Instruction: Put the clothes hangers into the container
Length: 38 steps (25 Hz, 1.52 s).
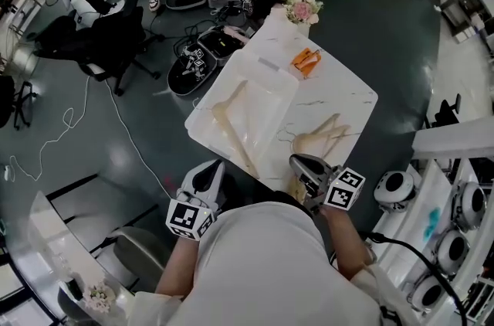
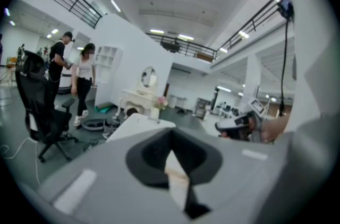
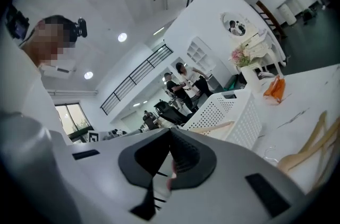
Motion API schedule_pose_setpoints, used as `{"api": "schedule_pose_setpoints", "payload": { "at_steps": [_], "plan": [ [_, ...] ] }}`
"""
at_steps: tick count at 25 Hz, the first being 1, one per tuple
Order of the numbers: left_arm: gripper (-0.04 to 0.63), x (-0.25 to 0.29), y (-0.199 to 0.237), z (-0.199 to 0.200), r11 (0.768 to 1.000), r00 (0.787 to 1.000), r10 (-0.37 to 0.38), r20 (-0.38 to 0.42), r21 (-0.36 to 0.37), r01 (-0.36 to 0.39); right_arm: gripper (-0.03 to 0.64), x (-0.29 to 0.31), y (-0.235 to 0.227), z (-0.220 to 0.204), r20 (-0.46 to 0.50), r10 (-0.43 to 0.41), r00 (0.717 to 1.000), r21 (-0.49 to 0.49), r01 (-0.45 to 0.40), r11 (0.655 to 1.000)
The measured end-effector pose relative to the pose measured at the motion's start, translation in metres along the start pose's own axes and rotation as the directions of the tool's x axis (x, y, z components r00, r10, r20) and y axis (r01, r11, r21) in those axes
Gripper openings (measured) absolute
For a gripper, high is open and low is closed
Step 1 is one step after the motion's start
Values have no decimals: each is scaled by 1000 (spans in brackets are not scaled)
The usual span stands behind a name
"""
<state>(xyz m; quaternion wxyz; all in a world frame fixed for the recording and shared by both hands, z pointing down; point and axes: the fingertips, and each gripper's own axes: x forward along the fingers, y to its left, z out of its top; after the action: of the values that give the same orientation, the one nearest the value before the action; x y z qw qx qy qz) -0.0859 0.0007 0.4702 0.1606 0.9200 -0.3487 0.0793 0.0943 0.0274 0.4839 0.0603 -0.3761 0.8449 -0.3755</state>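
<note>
No legible text, number, brand or sign appears in any view. The left marker cube (image 1: 190, 218) and the right marker cube (image 1: 344, 189) carry black-and-white square code patterns only, without characters. Any print on the orange packet (image 1: 306, 60) on the desk (image 1: 343, 96) is too small to read.

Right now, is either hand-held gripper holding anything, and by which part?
Nothing is held. The left hand-held gripper and right hand-held gripper both show jaws together and empty, clear of the hangers.

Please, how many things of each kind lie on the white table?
Container: 1
Wooden hangers: 3, as far as their overlap lets me tell
Orange item: 1
Flower bunch: 1
Total: 6
</note>
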Motion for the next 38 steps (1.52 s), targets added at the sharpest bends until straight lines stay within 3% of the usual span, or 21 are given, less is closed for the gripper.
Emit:
{"api": "schedule_pose_setpoints", "payload": {
  "at_steps": [7, 12, 15, 22, 28, 32, 38],
  "plan": [
    [2, -1, 1, -7, 1000, 1000, 12, -20, -1, -12, 6, -32, -60, -53, -79, -138, 987, 73, 144, 987],
    [1, -4, -1, -13, 1000, 999, 26, -46, -6, -26, 83, -51, -105, -101, -195, -269, 943, 70, 287, 955],
    [2, -5, -3, -18, 999, 997, 31, -65, -9, -32, 98, -61, -137, -130, -258, -356, 898, 84, 387, 918],
    [2, -7, -5, -23, 999, 994, 41, -102, -11, -43, 132, -67, -210, -180, -357, -540, 762, 55, 594, 803],
    [1, -9, -5, -28, 998, 989, 59, -134, -17, -62, 142, -60, -240, -207, -425, -624, 656, -34, 678, 735],
    [2, -12, -4, -33, 997, 985, 73, -155, -29, -78, 167, -51, -260, -206, -419, -662, 622, -65, 706, 705],
    [2, -18, 1, -42, 994, 978, 97, -187, -36, -105, 193, -31, -293, -209, -440, -711, 549, -185, 719, 670]
  ]
}}
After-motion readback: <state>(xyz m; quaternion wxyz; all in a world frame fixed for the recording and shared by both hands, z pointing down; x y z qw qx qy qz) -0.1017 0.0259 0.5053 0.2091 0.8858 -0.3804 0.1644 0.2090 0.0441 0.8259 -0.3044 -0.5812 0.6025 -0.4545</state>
